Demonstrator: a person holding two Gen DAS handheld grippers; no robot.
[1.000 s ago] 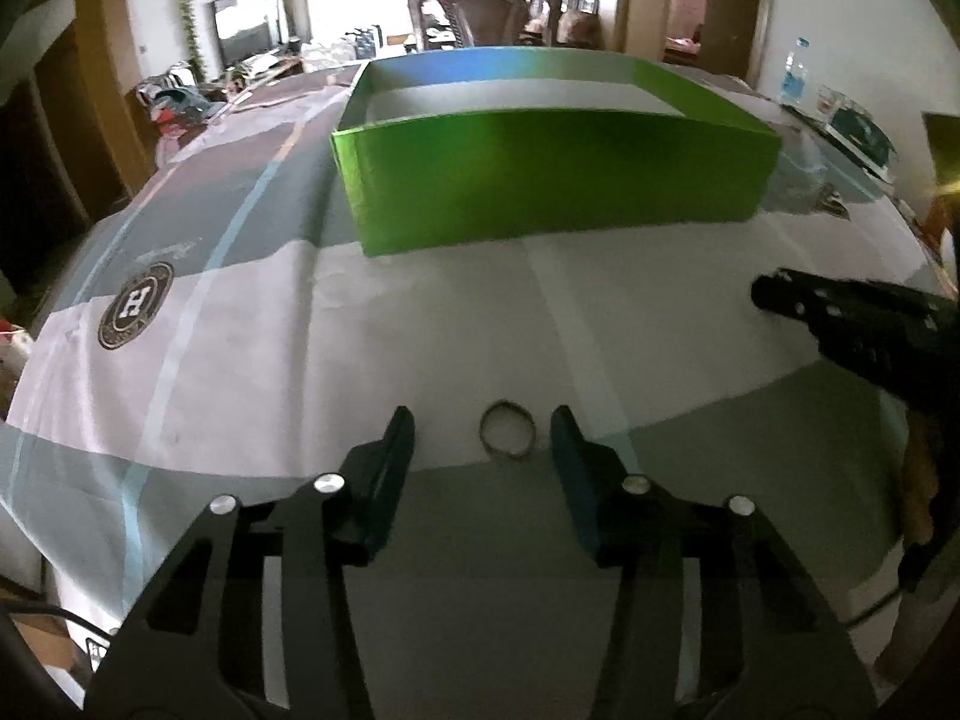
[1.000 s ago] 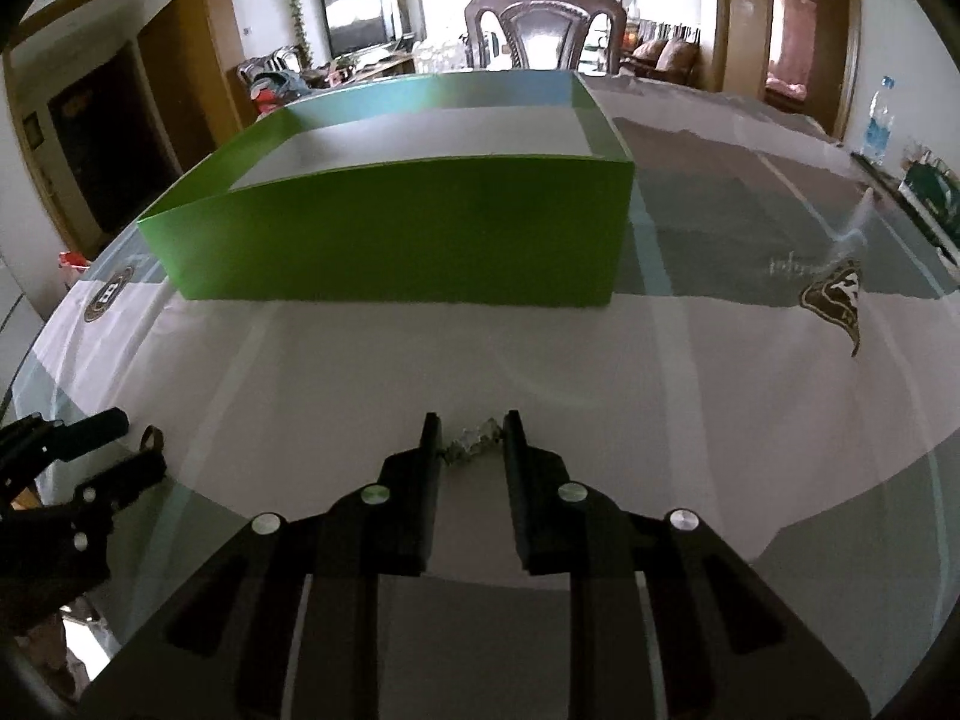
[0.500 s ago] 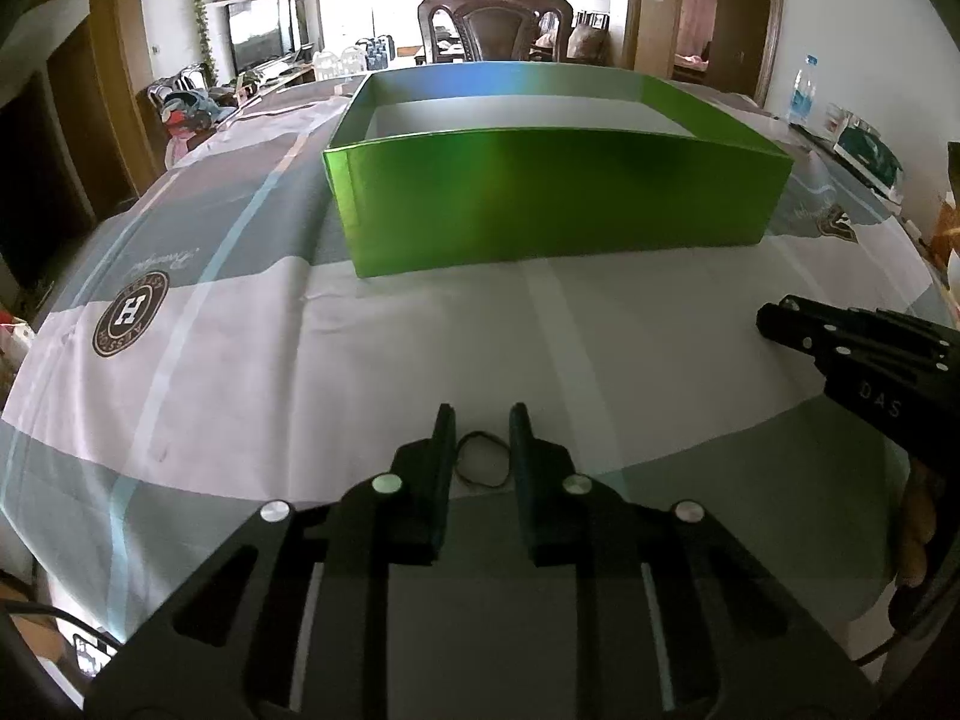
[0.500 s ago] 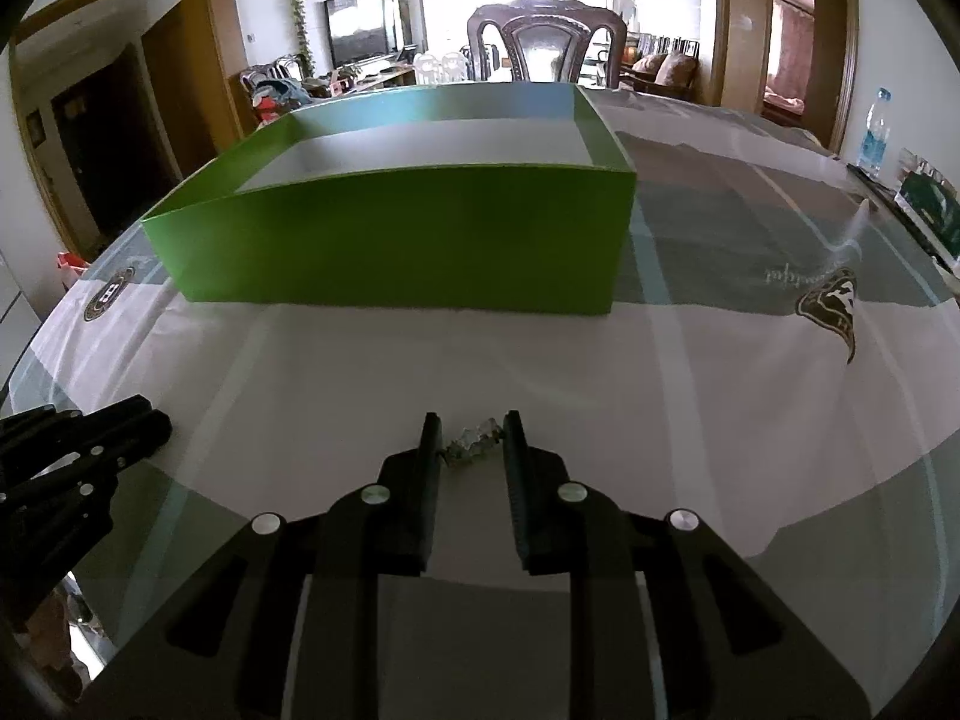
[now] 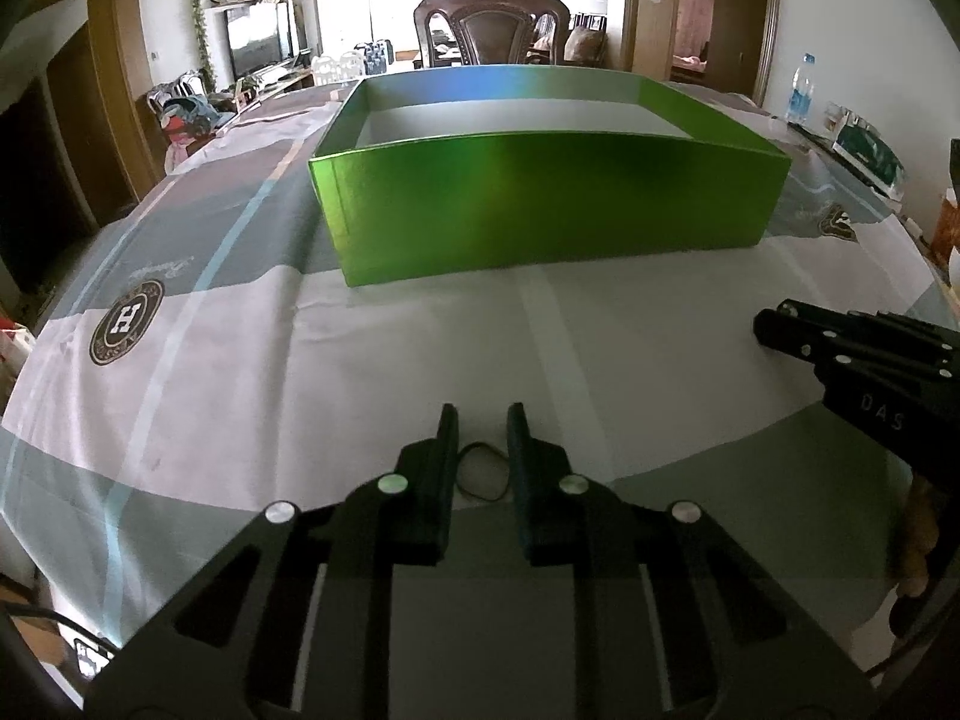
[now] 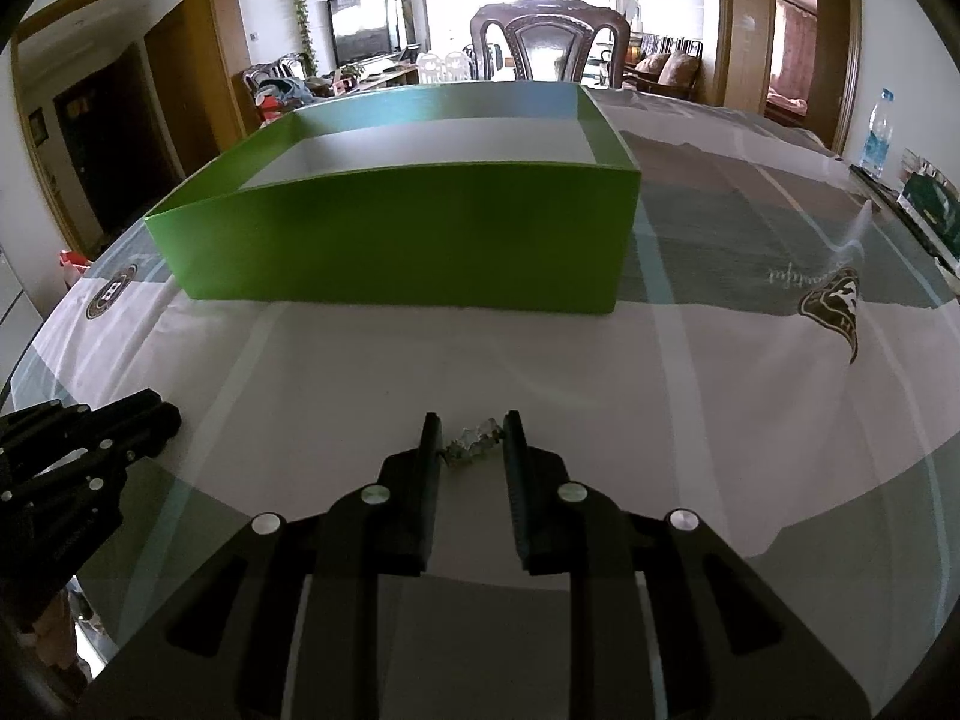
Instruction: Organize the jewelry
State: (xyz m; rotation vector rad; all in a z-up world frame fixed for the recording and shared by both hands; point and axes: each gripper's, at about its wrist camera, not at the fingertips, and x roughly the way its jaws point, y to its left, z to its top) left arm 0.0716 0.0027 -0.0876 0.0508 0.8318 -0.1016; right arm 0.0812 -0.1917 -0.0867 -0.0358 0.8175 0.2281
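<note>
An open green box (image 5: 540,210) stands on the table ahead; it also shows in the right wrist view (image 6: 408,234). My left gripper (image 5: 483,420) is shut on a thin dark ring-shaped bangle (image 5: 480,474), which sits squeezed between its fingers above the tablecloth. My right gripper (image 6: 468,426) is shut on a small sparkly silver jewelry piece (image 6: 474,444) held between its fingertips. The right gripper shows at the right of the left wrist view (image 5: 852,348). The left gripper shows at the left of the right wrist view (image 6: 78,444).
The table has a grey and white tablecloth with round logos (image 5: 126,324) under a glass top. A dark wooden chair (image 5: 492,30) stands behind the box. A water bottle (image 6: 876,132) and green packets (image 5: 864,150) sit at the right edge.
My left gripper closed on the bangle and lifted it off the cloth. My right gripper stays shut on the silver piece and has risen slightly.
</note>
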